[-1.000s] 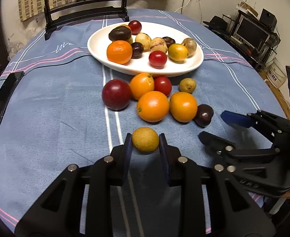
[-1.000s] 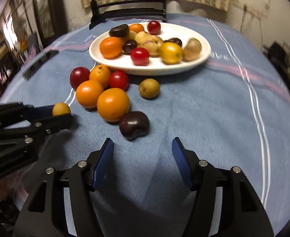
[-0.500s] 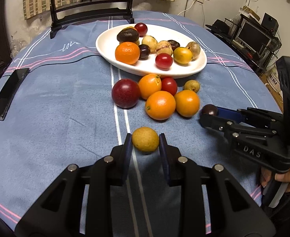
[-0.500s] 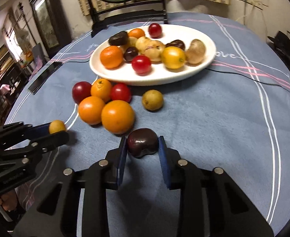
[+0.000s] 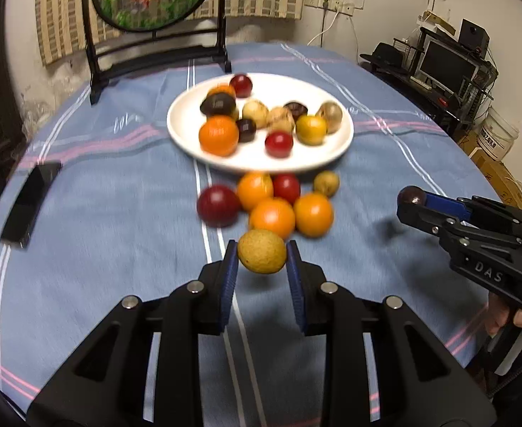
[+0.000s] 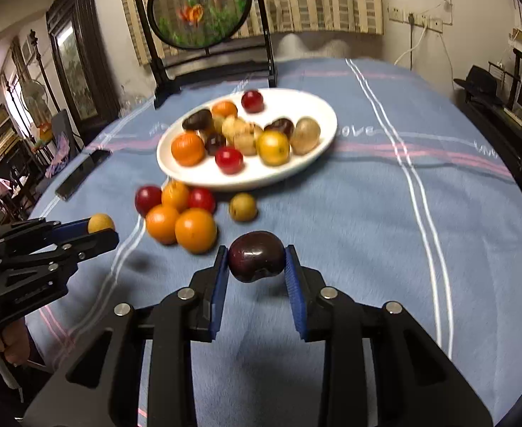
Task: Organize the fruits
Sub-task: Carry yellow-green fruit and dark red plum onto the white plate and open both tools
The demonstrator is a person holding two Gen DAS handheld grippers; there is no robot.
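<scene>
carrying step, both fruits off the blue cloth (image 5: 118, 235): left gripper (image 5: 262, 261) clamps the yellow-brown fruit (image 5: 261, 256); right gripper (image 6: 256, 263) clamps the dark plum (image 6: 256, 261). next, likely set both into a free spot on the white plate (image 5: 318, 162), beyond the loose fruit cluster (image 5: 271, 203).

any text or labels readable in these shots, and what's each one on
"DAS": raised letters on the body of the right gripper, seen from the left wrist view.
"love": pale script woven into the blue tablecloth, right of the white plate.
White bucket at the right edge: dark printing, too small to read.
Tablecloth script left of the plate: too blurred to read fully.
</scene>
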